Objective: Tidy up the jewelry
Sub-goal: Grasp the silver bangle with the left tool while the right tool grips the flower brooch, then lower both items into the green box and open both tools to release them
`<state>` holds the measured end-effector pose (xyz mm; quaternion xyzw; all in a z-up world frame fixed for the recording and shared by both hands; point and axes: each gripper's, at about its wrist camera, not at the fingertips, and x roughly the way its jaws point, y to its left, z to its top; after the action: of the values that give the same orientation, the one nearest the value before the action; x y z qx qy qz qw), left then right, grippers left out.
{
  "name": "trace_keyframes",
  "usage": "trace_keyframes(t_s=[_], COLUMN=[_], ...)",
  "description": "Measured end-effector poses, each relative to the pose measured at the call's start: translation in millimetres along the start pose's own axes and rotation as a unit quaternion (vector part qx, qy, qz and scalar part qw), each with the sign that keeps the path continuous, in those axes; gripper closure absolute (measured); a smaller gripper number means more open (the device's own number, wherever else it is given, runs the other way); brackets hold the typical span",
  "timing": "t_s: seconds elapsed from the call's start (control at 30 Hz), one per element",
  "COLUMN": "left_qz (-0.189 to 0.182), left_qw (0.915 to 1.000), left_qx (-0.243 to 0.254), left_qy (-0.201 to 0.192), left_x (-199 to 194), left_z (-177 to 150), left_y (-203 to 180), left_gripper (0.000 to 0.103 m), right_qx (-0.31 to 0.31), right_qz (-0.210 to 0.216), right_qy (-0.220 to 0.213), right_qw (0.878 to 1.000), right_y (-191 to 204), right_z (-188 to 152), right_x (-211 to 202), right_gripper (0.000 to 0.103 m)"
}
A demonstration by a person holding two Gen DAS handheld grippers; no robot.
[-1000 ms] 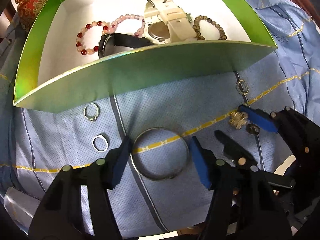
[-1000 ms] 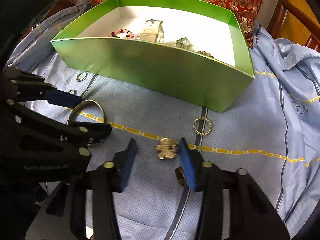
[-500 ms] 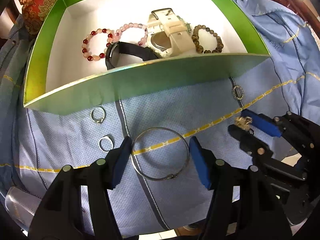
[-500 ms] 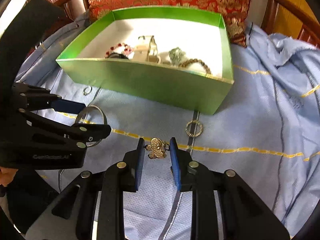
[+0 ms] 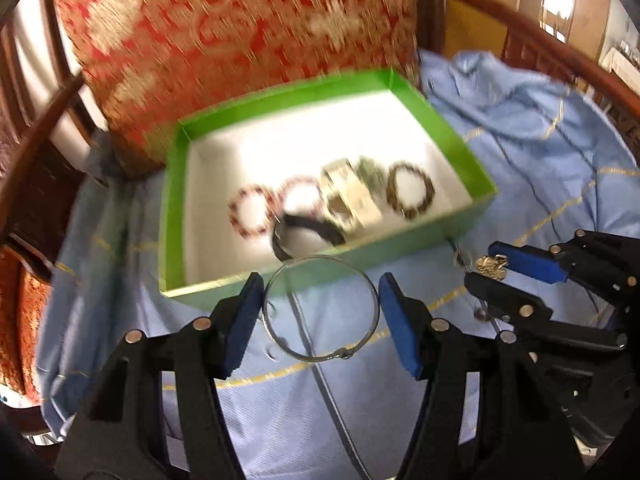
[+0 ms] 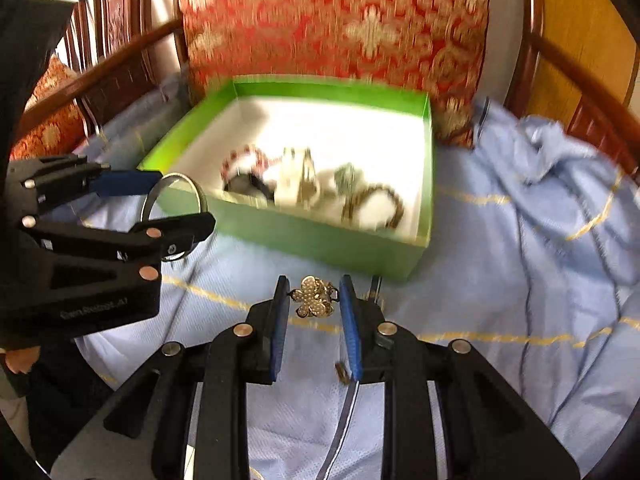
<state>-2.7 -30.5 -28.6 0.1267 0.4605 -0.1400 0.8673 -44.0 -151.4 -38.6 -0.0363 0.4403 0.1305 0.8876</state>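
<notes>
Above the blue cloth [image 6: 500, 264], the left gripper [image 5: 320, 308] has its jaws clamped on a silver bangle [image 5: 320, 308], the right gripper [image 6: 314, 300] on a flower brooch [image 6: 314, 296]. Beaded bracelets [image 5: 412, 196] and watches already lie inside the green box [image 5: 172, 208]; both held pieces remain outside it.

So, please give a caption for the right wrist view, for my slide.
Right hand-held gripper carries a gold flower brooch toward the green box.
</notes>
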Motion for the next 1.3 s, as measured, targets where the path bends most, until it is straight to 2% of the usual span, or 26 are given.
trace_keyframes(t_s=[0.17, 0.33, 0.43, 0.5, 0.57, 0.63, 0.7, 0.77, 0.83, 0.9, 1.0, 1.03, 1.07, 1.13, 1.17, 1.23, 1.3], left_qz=[0.019, 0.022, 0.024, 0.024, 0.012, -0.002, -0.012, -0.010, -0.001, -0.027, -0.031, -0.035, -0.041, -0.061, -0.061, -0.052, -0.055], left_qw=[0.9984, 0.9978, 0.9970, 0.9960, 0.9940, 0.9924, 0.9918, 0.9928, 0.9924, 0.9907, 0.9905, 0.9898, 0.9888, 0.9861, 0.9860, 0.9864, 0.9864], left_qx=[-0.018, -0.027, -0.034, -0.043, -0.070, -0.098, -0.118, -0.116, -0.123, -0.134, -0.131, -0.132, -0.136, -0.140, -0.137, -0.130, -0.127], left_qy=[-0.051, -0.057, -0.065, -0.075, -0.083, -0.074, -0.049, -0.027, -0.002, 0.003, -0.029, -0.041, -0.047, -0.066, -0.073, -0.086, -0.090], left_x=[-21.3, -24.2, -28.6, -28.4, -23.7, -8.4, 17.5, 38.6, 54.8, 52.6, 29.2, 17.8, 9.4, -9.1, -15.6, -27.7, -34.1], left_z=[7.9, 10.4, 26.0, 42.4, 62.8, 76.1, 86.6, 90.9, 91.1, 88.8, 85.9, 83.1, 80.4, 73.5, 70.2, 61.6, 51.7], left_y=[13.3, 21.1, 35.3, 47.9, 69.5, 86.5, 97.9, 100.1, 102.4, 103.8, 103.0, 102.6, 102.7, 101.6, 100.1, 97.0, 94.1], left_gripper=[0.043, 0.043, 0.043, 0.043, 0.043, 0.043, 0.043, 0.043, 0.043, 0.043, 0.043, 0.043, 0.043, 0.043, 0.043, 0.043, 0.043], right_qx=[-0.013, -0.017, -0.032, -0.025, -0.018, -0.013, -0.014, -0.022, -0.010, 0.014, 0.006, -0.005, -0.014, -0.046, -0.067, -0.108, -0.129], right_qz=[0.009, 0.018, 0.019, 0.021, 0.006, 0.006, 0.005, -0.009, -0.018, 0.039, 0.108, 0.137, 0.154, 0.179, 0.176, 0.140, 0.111], right_qy=[-0.045, -0.045, -0.070, -0.099, -0.100, -0.091, -0.070, -0.049, -0.028, -0.038, -0.073, -0.070, -0.059, -0.010, 0.016, 0.056, 0.078], right_qw=[0.999, 0.999, 0.997, 0.995, 0.995, 0.996, 0.997, 0.999, 0.999, 0.998, 0.991, 0.988, 0.986, 0.983, 0.982, 0.983, 0.982], right_y=[4.9, 12.2, 10.8, 1.3, -5.5, -10.1, -12.9, -13.5, -17.4, -19.3, -8.7, -0.4, 6.3, 29.2, 44.4, 72.8, 91.2], right_z=[21.5, 30.3, 51.1, 78.7, 101.9, 116.5, 127.3, 130.1, 126.3, 113.8, 83.3, 66.2, 55.8, 28.0, 13.5, -9.8, -21.1], right_x=[-12.5, -6.3, -9.6, -13.2, -5.2, 8.8, 32.2, 53.7, 61.0, 41.2, -3.2, -14.2, -16.0, -2.9, 10.7, 38.8, 61.8], right_gripper=[0.077, 0.077, 0.077, 0.077, 0.077, 0.077, 0.077, 0.077, 0.077, 0.077, 0.071, 0.056, 0.037, 0.033, 0.033, 0.033, 0.035])
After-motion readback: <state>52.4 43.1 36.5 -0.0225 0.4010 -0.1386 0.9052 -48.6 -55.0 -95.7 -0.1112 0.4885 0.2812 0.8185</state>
